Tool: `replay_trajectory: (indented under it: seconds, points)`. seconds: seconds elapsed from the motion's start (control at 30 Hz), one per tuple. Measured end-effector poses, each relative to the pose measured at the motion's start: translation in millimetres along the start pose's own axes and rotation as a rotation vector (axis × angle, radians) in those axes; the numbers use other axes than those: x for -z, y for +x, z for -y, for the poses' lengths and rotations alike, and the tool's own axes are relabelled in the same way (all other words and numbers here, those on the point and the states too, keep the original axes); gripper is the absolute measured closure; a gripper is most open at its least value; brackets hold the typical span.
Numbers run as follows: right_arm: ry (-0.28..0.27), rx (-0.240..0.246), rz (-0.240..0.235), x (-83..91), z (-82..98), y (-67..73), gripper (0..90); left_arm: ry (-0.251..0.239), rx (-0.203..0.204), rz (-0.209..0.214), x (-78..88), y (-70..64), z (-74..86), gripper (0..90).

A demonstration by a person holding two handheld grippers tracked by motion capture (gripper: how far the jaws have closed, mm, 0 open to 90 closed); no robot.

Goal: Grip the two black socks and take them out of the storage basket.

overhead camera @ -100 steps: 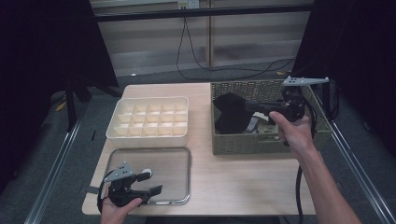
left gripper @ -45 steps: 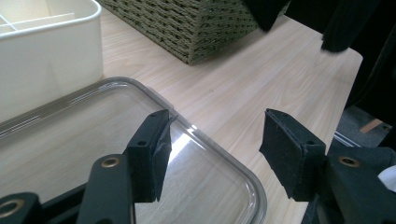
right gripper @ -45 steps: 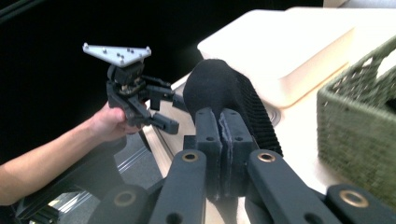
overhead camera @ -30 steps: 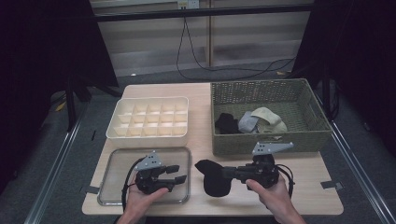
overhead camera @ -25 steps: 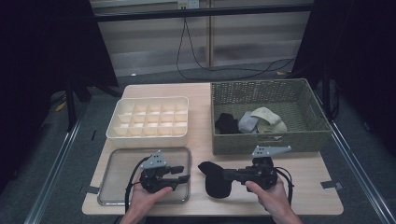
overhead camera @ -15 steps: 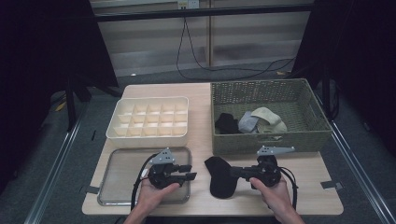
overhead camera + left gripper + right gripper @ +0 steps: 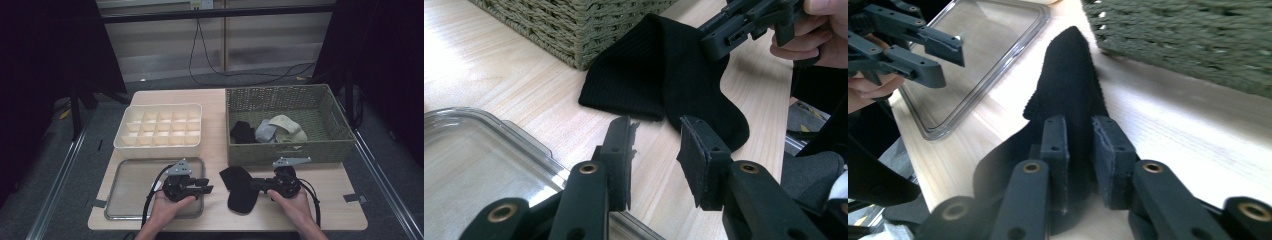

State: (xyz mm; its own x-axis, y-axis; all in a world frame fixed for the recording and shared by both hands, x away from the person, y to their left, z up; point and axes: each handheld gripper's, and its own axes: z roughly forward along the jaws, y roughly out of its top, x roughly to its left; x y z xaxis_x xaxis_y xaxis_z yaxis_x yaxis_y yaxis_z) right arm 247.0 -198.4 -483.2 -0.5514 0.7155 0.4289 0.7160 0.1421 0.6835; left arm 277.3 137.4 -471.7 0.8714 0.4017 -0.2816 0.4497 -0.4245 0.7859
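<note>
Since the earlier frame I had carried the black sock (image 7: 239, 189) out of the wicker basket (image 7: 286, 150) and lowered it flat onto the table (image 7: 330, 210), beside the clear tray (image 7: 125, 172). Good practice: release cleanly before regripping. My right gripper (image 7: 1079, 145) had just been opening, sock loosely between its jaws; my left gripper (image 7: 655, 145), narrowing, stood part-spread and empty.
</note>
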Motion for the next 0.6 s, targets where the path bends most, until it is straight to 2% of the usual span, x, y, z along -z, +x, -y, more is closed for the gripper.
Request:
replay_trajectory:
  seconds: [0.2, 0.43, 0.53, 0.6]
  points:
    - [-0.029, -0.010, 0.007, 13.3, -0.2, 3.6, 69.1, 0.007, 0.002, 0.000, -0.7, 0.5, 0.2, 65.6]
    - [-0.061, 0.015, 0.009, 32.1, 2.9, 15.0, 70.4, 0.004, 0.006, -0.002, -0.2, 0.1, 0.2, 65.5]
    - [-0.063, 0.037, -0.014, 34.6, 5.5, 23.1, 74.6, 0.011, 0.003, -0.003, -2.1, 0.5, 0.1, 65.5]
    - [-0.045, 0.049, -0.052, 31.1, 7.2, 29.5, 78.8, 0.009, 0.008, 0.008, -4.1, 0.6, 0.0, 65.6]
